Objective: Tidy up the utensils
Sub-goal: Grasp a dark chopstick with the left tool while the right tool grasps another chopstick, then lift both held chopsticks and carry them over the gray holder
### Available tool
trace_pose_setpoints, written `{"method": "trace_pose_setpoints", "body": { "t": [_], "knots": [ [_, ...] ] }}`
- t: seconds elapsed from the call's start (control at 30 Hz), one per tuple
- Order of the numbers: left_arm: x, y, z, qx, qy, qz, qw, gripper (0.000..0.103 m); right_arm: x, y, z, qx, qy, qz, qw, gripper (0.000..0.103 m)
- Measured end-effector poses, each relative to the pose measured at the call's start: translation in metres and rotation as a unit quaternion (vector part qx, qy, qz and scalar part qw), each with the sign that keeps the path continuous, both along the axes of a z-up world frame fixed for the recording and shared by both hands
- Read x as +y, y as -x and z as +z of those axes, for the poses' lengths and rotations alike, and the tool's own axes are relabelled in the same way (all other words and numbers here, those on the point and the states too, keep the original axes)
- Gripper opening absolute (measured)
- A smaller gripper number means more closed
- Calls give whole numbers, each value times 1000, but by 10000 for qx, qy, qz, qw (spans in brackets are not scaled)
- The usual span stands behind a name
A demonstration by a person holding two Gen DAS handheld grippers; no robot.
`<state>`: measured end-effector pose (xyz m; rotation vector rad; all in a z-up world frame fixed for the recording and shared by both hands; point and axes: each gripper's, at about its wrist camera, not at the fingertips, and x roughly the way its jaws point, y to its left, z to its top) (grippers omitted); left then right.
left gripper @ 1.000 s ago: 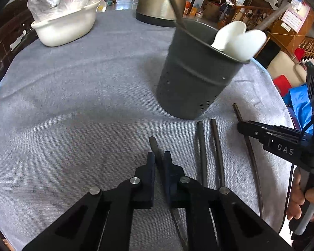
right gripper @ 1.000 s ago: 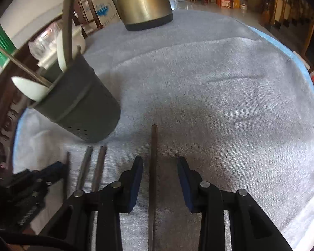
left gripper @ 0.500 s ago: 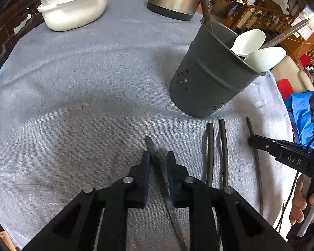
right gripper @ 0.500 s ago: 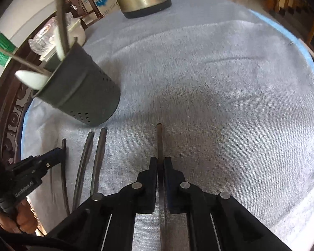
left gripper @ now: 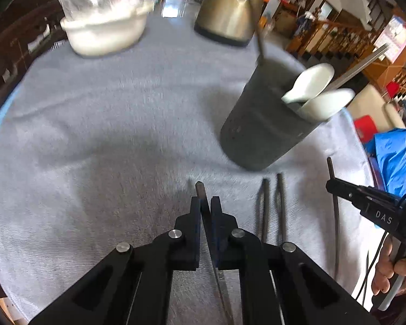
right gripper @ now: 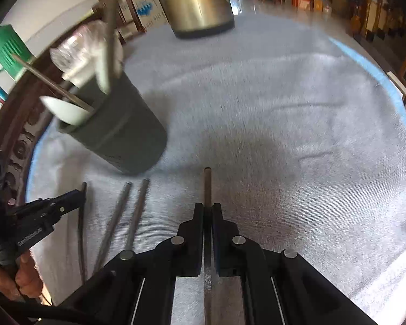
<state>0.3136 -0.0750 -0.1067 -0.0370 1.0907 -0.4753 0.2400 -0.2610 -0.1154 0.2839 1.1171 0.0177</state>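
Left tongs [left gripper: 205,203] clamp one dark chopstick [left gripper: 201,193]; right tongs [right gripper: 208,210] clamp another chopstick [right gripper: 207,184]. Both near the grey utensil holder [left gripper: 259,132] on the tabletop [left gripper: 108,135]; two more chopsticks [left gripper: 265,211] lie between.

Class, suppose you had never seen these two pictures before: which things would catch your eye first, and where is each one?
Probably the black left gripper and right gripper, low in each view, each shut on a dark chopstick. Next, the grey utensil holder on the grey cloth, with white spoons sticking out, and two loose chopsticks lying in front of it. A brass-coloured kettle stands at the far edge.
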Motion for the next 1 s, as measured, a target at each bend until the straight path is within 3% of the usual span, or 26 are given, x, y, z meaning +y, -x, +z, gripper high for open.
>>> {"method": "trace_pose_setpoints", "body": {
  "t": [0.27,0.53,0.7,1.0],
  "knots": [
    [8,36,71,-931,198,54,9954,6,5,34,62,-970,-149,97,9951,6],
    [25,68,133,-1795,365,231,9828,5,12,72,124,-1973,-235,52,9800,6],
    [30,80,150,-2272,293,314,9729,5,19,91,150,-2514,-201,-59,9677,6],
    [35,88,175,-2543,429,289,9657,5,19,97,181,-3062,-330,-258,9510,6]
  ]
}}
